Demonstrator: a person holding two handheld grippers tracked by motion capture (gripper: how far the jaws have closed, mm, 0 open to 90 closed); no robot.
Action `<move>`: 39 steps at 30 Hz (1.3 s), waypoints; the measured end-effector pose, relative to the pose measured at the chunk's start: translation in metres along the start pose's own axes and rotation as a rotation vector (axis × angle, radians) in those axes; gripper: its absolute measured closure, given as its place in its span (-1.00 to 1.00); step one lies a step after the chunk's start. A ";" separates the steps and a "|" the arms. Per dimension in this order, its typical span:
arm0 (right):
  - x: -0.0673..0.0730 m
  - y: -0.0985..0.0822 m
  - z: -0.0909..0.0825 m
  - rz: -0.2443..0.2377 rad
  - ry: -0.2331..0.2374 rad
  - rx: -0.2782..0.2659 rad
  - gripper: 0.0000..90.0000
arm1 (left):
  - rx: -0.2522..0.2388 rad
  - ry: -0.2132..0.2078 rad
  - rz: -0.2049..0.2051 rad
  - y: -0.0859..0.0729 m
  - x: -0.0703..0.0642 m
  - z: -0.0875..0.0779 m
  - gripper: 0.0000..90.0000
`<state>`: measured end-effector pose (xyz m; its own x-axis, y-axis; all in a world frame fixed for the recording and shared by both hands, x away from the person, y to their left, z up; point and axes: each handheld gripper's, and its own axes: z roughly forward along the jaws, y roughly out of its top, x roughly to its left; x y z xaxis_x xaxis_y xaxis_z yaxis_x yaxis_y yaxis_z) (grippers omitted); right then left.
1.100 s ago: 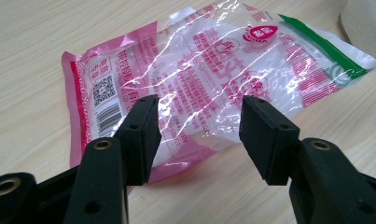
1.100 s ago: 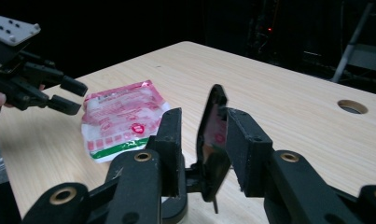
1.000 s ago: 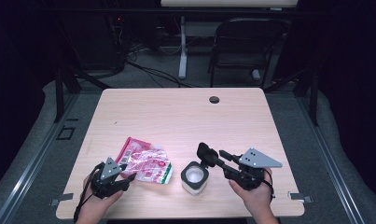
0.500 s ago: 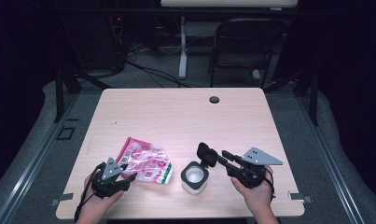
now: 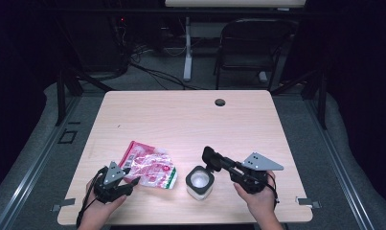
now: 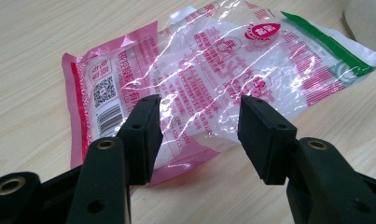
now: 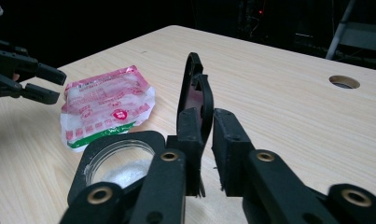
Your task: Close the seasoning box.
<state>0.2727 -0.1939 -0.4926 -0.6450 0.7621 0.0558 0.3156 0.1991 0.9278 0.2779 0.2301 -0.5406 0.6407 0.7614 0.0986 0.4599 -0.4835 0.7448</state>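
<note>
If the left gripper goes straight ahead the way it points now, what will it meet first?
Probably the crinkled pink and clear plastic packet lying flat on the wooden table. The left gripper has open jaws that already frame its near edge.

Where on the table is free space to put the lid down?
Free: the whole far half, from the packet and jar to the hole. Also the right side beyond the right gripper. Crowded: the near edge, around both.

Table (image 5: 181, 115): pale wood, round hole near its far edge.
Packet (image 6: 209, 79): pink-and-clear plastic, flat just ahead of the left jaws.
Container (image 5: 199, 182): white, just below the right jaws.
</note>
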 end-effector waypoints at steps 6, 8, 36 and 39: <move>0.002 0.000 0.000 -0.012 0.000 -0.002 0.85 | 0.006 0.003 0.001 0.000 0.000 0.001 0.10; 0.004 0.001 0.001 -0.026 -0.007 -0.001 0.86 | 0.007 0.003 0.002 0.000 0.000 0.001 0.10; 0.018 0.003 -0.001 -0.111 0.018 0.009 0.87 | -0.002 0.003 -0.001 0.001 0.000 0.001 0.10; 0.019 0.003 -0.001 -0.112 0.023 0.008 0.85 | -0.007 0.000 -0.002 0.002 0.000 0.002 0.10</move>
<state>0.2604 -0.1801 -0.4887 -0.6920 0.7208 -0.0394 0.2463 0.2870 0.9257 0.2801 0.2287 -0.5400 0.6398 0.7624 0.0969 0.4572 -0.4789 0.7494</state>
